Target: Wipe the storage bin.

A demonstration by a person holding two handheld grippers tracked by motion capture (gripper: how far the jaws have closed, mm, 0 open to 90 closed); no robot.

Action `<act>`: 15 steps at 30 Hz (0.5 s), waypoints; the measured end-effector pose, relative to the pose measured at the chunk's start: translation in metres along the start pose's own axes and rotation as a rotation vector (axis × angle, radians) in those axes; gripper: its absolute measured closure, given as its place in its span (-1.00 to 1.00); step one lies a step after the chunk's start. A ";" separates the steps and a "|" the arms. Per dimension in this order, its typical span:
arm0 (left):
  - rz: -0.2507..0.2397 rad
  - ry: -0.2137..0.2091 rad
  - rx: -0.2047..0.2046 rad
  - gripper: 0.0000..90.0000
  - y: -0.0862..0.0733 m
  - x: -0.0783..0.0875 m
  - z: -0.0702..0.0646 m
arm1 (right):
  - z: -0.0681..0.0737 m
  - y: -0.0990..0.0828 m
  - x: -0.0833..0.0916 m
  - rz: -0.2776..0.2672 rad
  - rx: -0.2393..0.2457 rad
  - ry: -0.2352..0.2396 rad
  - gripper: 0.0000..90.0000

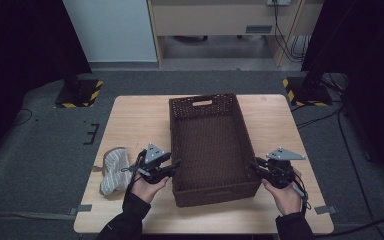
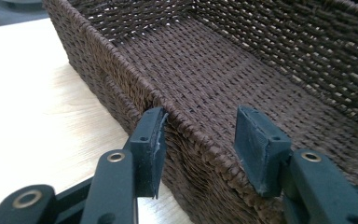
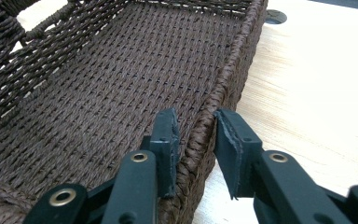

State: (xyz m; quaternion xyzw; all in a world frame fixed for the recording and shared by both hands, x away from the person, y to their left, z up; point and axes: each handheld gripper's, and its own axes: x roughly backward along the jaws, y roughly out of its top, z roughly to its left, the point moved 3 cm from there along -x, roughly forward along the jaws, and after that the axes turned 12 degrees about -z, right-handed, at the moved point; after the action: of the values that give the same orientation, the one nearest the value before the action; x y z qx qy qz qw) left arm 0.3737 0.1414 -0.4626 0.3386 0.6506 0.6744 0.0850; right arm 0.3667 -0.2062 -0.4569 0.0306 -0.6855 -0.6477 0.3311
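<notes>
You have one brown woven basket on the table, lying lengthwise near the table's middle with its near short wall close to your edge. It has one handle slot in the far short wall, and a second shows at the top left of the right gripper view. There is one striped grey cloth on the table, just to the left of your left hand and apart from the basket. You carry two tools, one in each hand.

Your left tool sits at the basket's left long wall, near the front corner. In the left gripper view its jaws straddle the rim: one pad lies against the outer face of the wall, while the other stands inside the basket, well clear of the weave. So this tool is released, about half open, with the wall between the jaws but not pinched.

Your right tool is at the right long wall, also near the front corner. In the right gripper view the rim runs up between the jaws: the inner pad presses the inside of the wall and the outer pad meets the outside of the rim. This tool is clenched on the basket's right wall.
</notes>
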 end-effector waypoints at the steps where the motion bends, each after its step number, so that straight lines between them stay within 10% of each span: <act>1: 0.000 -0.001 0.003 0.15 0.000 0.000 -0.001 | -0.001 0.000 0.000 -0.001 0.006 -0.002 0.56; 15: -0.018 0.012 -0.009 0.19 -0.002 0.008 -0.015 | -0.011 0.002 -0.007 -0.021 0.007 -0.047 0.52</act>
State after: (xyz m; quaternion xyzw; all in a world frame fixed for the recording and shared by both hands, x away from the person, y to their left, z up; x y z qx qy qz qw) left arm 0.3585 0.1334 -0.4608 0.3285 0.6510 0.6786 0.0888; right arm 0.3782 -0.2123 -0.4586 0.0237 -0.6949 -0.6493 0.3082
